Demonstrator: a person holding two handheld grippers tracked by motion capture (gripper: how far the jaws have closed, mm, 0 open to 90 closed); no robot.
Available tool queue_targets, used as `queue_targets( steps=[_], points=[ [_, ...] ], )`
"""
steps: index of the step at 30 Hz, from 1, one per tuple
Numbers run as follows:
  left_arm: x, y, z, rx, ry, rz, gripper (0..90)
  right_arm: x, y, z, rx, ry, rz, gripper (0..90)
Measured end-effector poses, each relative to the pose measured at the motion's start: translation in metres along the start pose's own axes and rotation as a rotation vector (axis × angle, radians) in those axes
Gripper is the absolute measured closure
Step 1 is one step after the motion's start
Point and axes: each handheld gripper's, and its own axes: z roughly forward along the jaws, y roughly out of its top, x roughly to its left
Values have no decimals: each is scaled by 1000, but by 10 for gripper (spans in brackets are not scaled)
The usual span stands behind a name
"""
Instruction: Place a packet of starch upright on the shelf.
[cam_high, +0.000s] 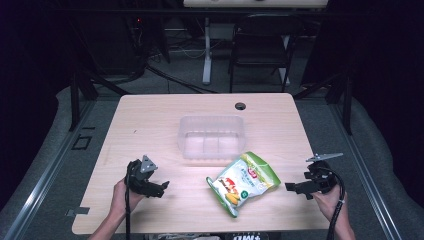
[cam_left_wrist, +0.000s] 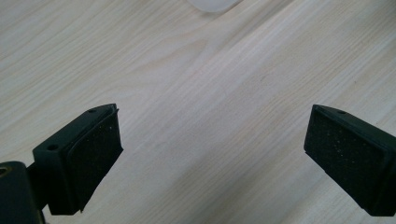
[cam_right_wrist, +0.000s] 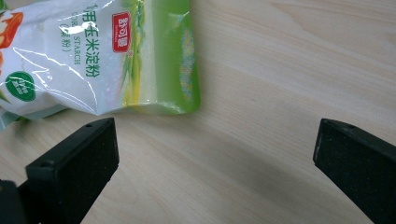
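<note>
A green and white bag of corn starch (cam_high: 245, 182) lies flat on the wooden table (cam_high: 150, 125), near the front edge and right of centre. My right gripper (cam_high: 295, 187) is just to its right, open, with bare wood between its jaws; in the right gripper view the bag (cam_right_wrist: 102, 56) lies just beyond the left jaw. At the front left, my left gripper (cam_high: 161, 186) is open too, over bare table, well apart from the bag. A clear plastic bin (cam_high: 211, 136) stands empty mid-table behind the bag, and its corner (cam_left_wrist: 212, 4) shows at the top of the left gripper view.
A round cable hole (cam_high: 240, 106) sits near the table's far edge. Beyond the table are a dark chair (cam_high: 260, 47) and a white desk leg (cam_high: 206, 50). Bare wood stretches between the two grippers and left of the bin.
</note>
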Motion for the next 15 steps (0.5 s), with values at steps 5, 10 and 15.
queue_targets(
  steps=[5,10,15],
  points=[
    [0,0,0,1,1,0,37,2,1,1,5,1,-8,0],
    [0,0,0,0,3,3,37,1,2,1,13,-1,-19,1],
    [0,0,0,3,5,4,38,3,4,1,25,-9,-38,4]
  ],
)
